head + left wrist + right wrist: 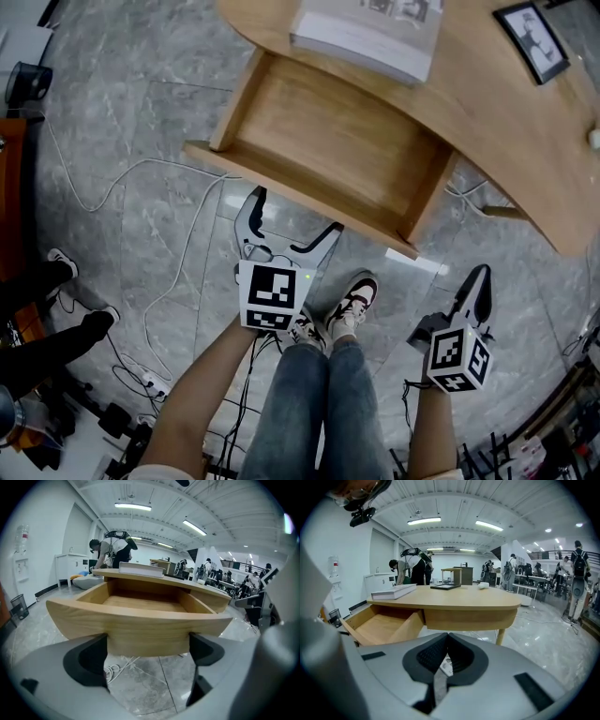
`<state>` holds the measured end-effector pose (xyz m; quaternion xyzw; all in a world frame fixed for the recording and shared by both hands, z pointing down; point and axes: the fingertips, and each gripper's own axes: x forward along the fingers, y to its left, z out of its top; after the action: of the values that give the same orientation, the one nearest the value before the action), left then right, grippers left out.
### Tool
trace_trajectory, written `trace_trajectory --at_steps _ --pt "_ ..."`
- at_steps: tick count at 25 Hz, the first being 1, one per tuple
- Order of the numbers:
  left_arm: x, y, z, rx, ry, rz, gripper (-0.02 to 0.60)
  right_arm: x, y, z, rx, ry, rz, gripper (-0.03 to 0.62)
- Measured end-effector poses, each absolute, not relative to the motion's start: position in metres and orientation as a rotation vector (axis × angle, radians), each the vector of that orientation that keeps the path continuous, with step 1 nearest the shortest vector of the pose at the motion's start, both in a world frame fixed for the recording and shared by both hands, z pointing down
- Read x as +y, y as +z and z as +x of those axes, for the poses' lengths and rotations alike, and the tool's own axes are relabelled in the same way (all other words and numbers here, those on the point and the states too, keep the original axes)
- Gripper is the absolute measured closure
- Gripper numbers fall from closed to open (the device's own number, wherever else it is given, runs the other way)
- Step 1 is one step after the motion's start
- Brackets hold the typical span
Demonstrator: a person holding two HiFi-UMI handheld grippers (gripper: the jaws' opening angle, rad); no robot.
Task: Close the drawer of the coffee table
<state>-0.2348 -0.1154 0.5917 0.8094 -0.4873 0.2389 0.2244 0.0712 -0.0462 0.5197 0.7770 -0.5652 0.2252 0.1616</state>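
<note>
The wooden coffee table [497, 103] has its drawer [328, 141] pulled out toward me, and the drawer is empty. My left gripper [292, 214] is open just in front of the drawer's front panel [300, 197]. In the left gripper view that panel [140, 625] spans the gap of the left gripper [147, 653], close to its dark pads [86, 660]; whether they touch I cannot tell. My right gripper [480, 281] hangs shut to the right of the drawer, holding nothing. In the right gripper view the right gripper [446, 656] points at the table [464, 604], with the drawer [384, 623] at left.
A thick book [370, 33] and a framed picture [532, 39] lie on the tabletop. White cables [178, 272] trail over the grey marble floor under the drawer. My legs and shoes [352, 305] stand between the grippers. Another person's feet [61, 267] are at the left.
</note>
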Motion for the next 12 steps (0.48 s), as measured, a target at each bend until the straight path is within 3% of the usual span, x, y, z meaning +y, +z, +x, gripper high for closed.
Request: trace_trajectory --at_steps 12 --pt "-0.146 0.583 -0.222 -1.375 0.669 2.249 0.037 -0.042 0.523 0.087 -1.584 0.674 2.244 0.592"
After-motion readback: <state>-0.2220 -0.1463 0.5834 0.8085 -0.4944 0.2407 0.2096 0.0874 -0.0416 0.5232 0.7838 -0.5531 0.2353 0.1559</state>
